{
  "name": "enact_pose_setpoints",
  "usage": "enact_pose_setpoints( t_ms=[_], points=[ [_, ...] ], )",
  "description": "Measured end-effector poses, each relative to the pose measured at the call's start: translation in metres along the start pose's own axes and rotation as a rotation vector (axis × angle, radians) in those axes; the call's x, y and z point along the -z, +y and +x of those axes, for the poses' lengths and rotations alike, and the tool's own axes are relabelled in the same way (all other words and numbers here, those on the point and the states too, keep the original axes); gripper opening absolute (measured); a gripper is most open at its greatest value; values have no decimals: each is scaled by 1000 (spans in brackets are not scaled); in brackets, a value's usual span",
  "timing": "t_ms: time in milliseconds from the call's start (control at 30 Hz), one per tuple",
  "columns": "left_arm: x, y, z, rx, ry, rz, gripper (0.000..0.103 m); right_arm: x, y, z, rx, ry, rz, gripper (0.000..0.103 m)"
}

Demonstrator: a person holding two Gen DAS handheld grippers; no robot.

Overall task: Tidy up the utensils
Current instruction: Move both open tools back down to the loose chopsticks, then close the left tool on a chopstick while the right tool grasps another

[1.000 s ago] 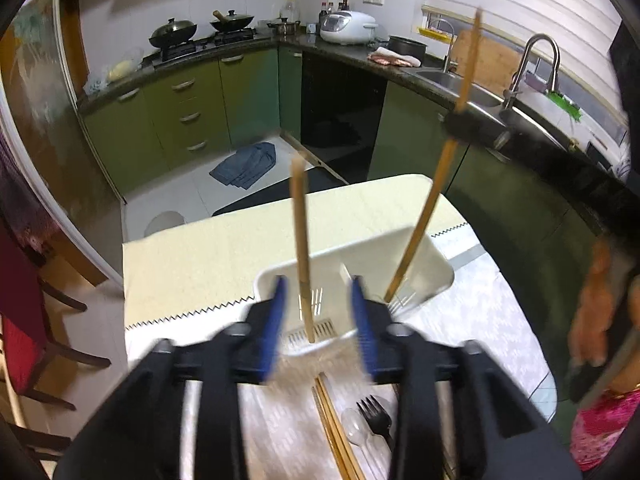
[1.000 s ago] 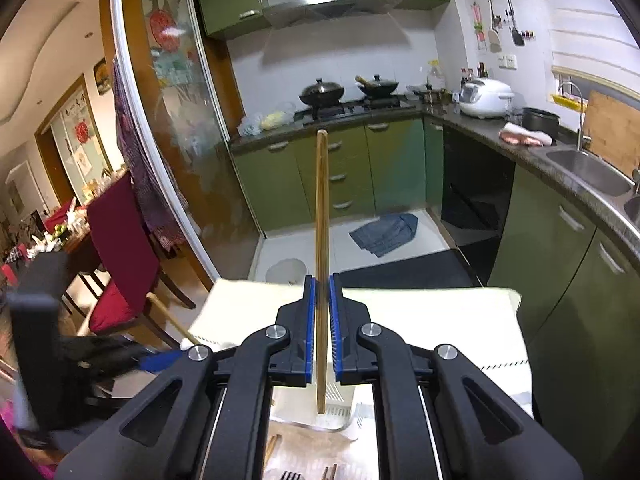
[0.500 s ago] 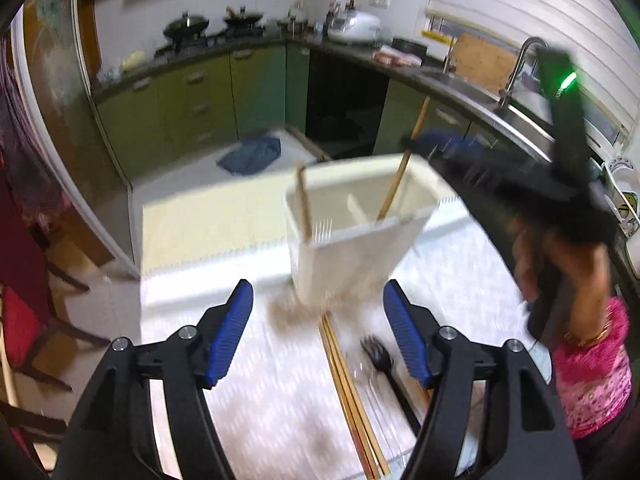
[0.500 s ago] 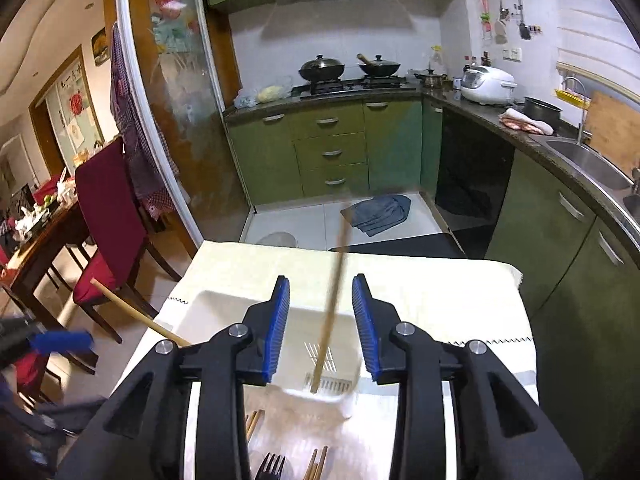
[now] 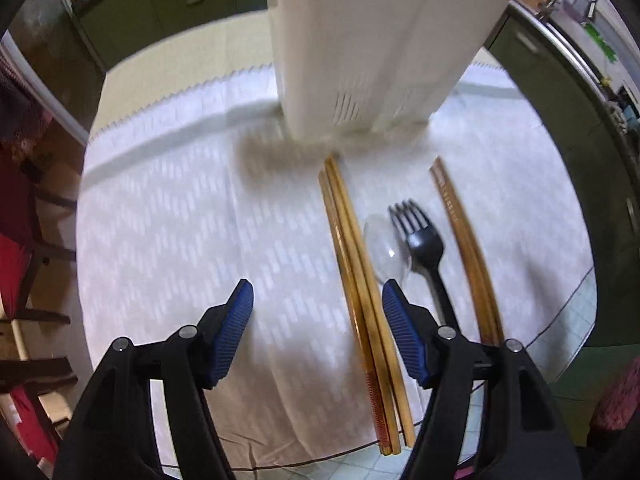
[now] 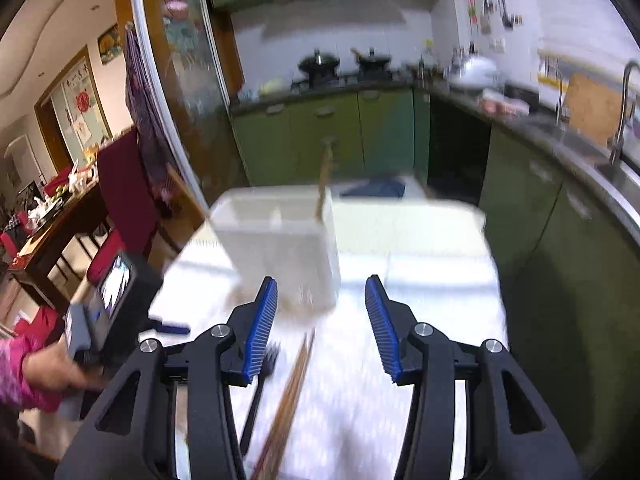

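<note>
A white utensil holder (image 5: 384, 40) stands on the white tablecloth (image 5: 200, 240); it also shows in the right wrist view (image 6: 280, 248) with two chopsticks (image 6: 324, 176) leaning in it. In front of it lie a bundle of wooden chopsticks (image 5: 360, 280), a clear spoon (image 5: 386, 248), a black fork (image 5: 424, 248) and another chopstick pair (image 5: 464, 248). My left gripper (image 5: 318, 334) is open and empty, low over the cloth beside the bundle. My right gripper (image 6: 320, 328) is open and empty, above chopsticks (image 6: 292, 384) and the fork (image 6: 260, 376).
Green kitchen cabinets (image 6: 344, 136) and a counter with a sink (image 6: 616, 160) run behind and to the right. Red chairs (image 6: 120, 184) stand at the left. The left gripper's body and the hand holding it (image 6: 80, 344) are at the right view's lower left.
Both grippers let go of their chopsticks, which now stand in the holder. Both then opened wide and dropped toward the table; the left one now hangs over the utensils lying there.
</note>
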State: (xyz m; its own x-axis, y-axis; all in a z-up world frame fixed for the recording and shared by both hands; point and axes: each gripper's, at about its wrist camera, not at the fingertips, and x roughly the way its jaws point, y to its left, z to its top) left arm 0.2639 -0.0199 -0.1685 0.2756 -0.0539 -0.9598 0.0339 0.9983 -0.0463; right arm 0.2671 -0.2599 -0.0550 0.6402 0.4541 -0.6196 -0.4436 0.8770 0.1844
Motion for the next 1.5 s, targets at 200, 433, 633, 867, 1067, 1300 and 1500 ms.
enact_pose_setpoints(
  t_ms=[200, 433, 633, 867, 1067, 1300, 1500],
  points=[
    [4, 4, 10, -32, 11, -20, 59, 38, -21, 19, -28, 86, 64, 46],
    [6, 1, 17, -54, 32, -8, 59, 50, -25, 43, -37, 147, 94, 46],
    [7, 1, 24, -57, 50, -6, 59, 50, -17, 61, -22, 197, 84, 50],
    [5, 2, 32, -62, 73, -22, 60, 54, -6, 86, 5, 262, 51, 51],
    [9, 1, 30, -55, 69, -10, 43, 55, 2, 120, 29, 345, 6, 51],
    [12, 3, 26, -46, 77, 28, 27, 60, 8, 165, 6, 492, -3, 28],
    [13, 8, 27, -38, 72, 45, 26, 60, 12, 175, -6, 515, -3, 28]
  ],
)
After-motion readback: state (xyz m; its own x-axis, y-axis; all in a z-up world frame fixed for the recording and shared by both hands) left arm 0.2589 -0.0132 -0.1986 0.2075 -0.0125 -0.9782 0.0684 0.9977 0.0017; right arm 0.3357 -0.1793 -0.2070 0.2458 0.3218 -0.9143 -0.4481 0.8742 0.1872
